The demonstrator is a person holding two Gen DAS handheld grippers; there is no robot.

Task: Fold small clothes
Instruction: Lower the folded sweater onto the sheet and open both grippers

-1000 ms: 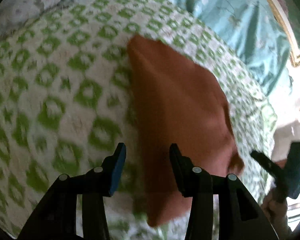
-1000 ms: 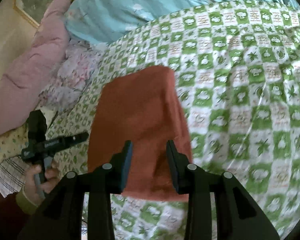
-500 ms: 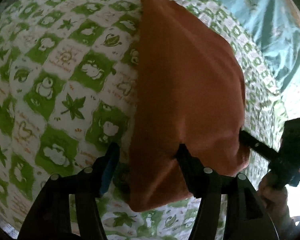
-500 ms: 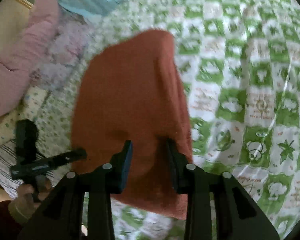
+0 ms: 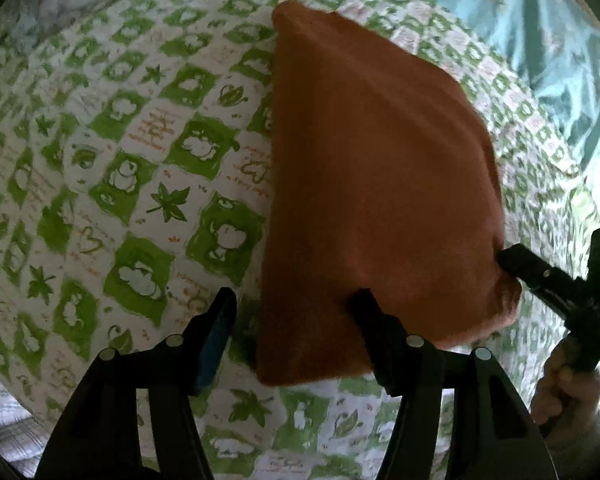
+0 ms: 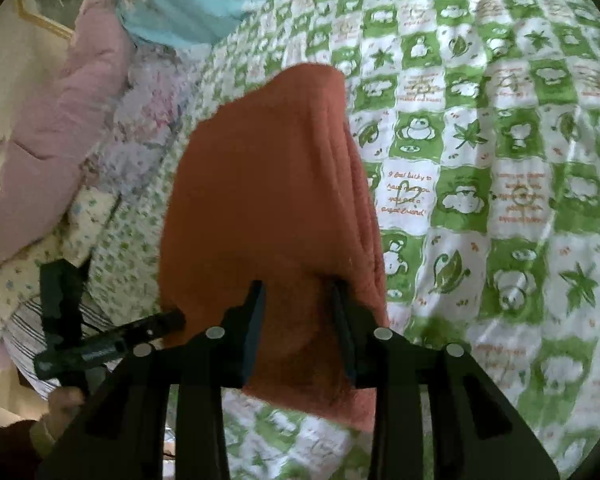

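A folded orange cloth (image 5: pixel 372 184) lies on the green-and-white patterned bedsheet (image 5: pixel 132 168); it also shows in the right wrist view (image 6: pixel 268 208). My left gripper (image 5: pixel 292 312) is open, its jaws straddling the cloth's near left edge: the right finger presses on the cloth, the left finger is over the sheet. My right gripper (image 6: pixel 296 300) is open with both fingers down on the cloth's near end. The right gripper (image 5: pixel 540 276) shows at the cloth's right corner in the left wrist view, and the left gripper (image 6: pixel 112 336) shows at the lower left in the right wrist view.
A teal quilt (image 5: pixel 540 40) lies at the head of the bed, also in the right wrist view (image 6: pixel 188 4). A pink padded blanket (image 6: pixel 68 92) and floral bedding (image 6: pixel 148 112) sit along the bed's left side. A gold picture frame (image 6: pixel 44 24) hangs on the wall.
Both grippers have come down from above onto the near end of the orange cloth. The cloth looks larger and its near end is now pressed under the fingers.
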